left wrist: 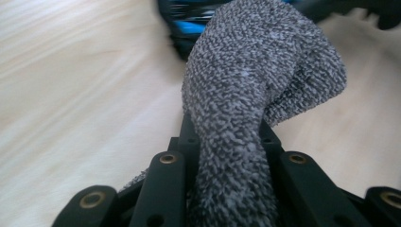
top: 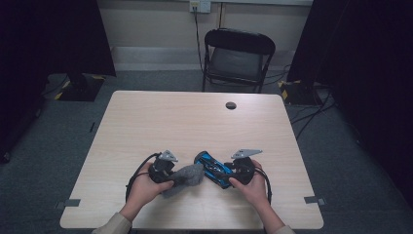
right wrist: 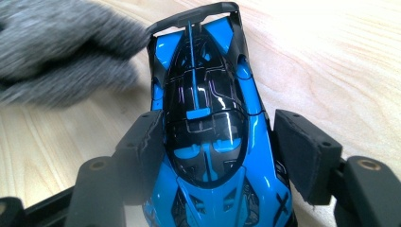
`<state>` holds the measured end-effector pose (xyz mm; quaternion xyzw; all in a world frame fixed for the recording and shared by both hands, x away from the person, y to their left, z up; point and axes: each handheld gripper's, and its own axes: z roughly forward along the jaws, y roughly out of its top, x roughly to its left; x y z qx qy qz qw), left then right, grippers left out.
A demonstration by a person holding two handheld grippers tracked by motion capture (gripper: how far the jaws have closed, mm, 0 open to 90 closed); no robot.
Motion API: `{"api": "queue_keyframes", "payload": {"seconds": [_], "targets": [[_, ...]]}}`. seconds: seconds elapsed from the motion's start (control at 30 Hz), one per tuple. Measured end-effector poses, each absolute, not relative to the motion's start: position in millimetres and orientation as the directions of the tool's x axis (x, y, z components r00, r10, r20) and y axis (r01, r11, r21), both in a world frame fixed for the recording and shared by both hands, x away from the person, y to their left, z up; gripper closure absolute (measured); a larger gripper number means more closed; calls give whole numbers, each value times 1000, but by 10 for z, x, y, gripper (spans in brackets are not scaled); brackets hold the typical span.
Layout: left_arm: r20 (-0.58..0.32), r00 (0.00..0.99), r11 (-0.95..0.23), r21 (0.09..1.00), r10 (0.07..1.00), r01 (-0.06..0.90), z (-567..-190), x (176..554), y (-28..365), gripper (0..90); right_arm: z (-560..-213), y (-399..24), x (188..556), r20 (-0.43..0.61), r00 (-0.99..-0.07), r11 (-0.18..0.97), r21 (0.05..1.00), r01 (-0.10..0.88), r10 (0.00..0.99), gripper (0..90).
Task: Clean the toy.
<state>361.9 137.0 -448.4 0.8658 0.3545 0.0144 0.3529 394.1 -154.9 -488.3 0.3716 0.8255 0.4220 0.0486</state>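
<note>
A grey knitted cloth (top: 187,176) hangs bunched from my left gripper (top: 176,175), which is shut on it just above the table near the front edge. In the left gripper view the cloth (left wrist: 255,71) runs up between the black jaws of my left gripper (left wrist: 227,137) and droops over, with the blue car (left wrist: 189,23) blurred behind it. My right gripper (top: 229,173) is shut on a blue and black toy race car (top: 212,168). In the right gripper view its pads (right wrist: 146,142) press the car's (right wrist: 203,118) sides, and the cloth (right wrist: 61,52) touches the car's far end.
The light wooden table (top: 195,122) has a dark round cable hole (top: 231,105) near its far edge. A black folding chair (top: 237,58) stands behind the table. Dark curtains and cables flank the room on both sides.
</note>
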Motion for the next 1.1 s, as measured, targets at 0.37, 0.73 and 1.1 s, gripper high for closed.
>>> {"api": "queue_keyframes", "payload": {"seconds": [0.37, 0.73, 1.1], "targets": [[-240, 827, -582, 613, 508, 535, -4499, 3389, 972, 721, -4887, -1550, 3938, 233, -719, 364, 736, 570, 655, 356], [-252, 862, -635, 591, 441, 497, -4590, 3352, 667, 721, -4886, -1548, 3937, 235, -717, 362, 735, 573, 656, 356], [-221, 844, -633, 576, 489, 517, -4646, 3460, 642, 719, -4892, -1551, 3930, 234, -717, 358, 739, 570, 657, 357]]}}
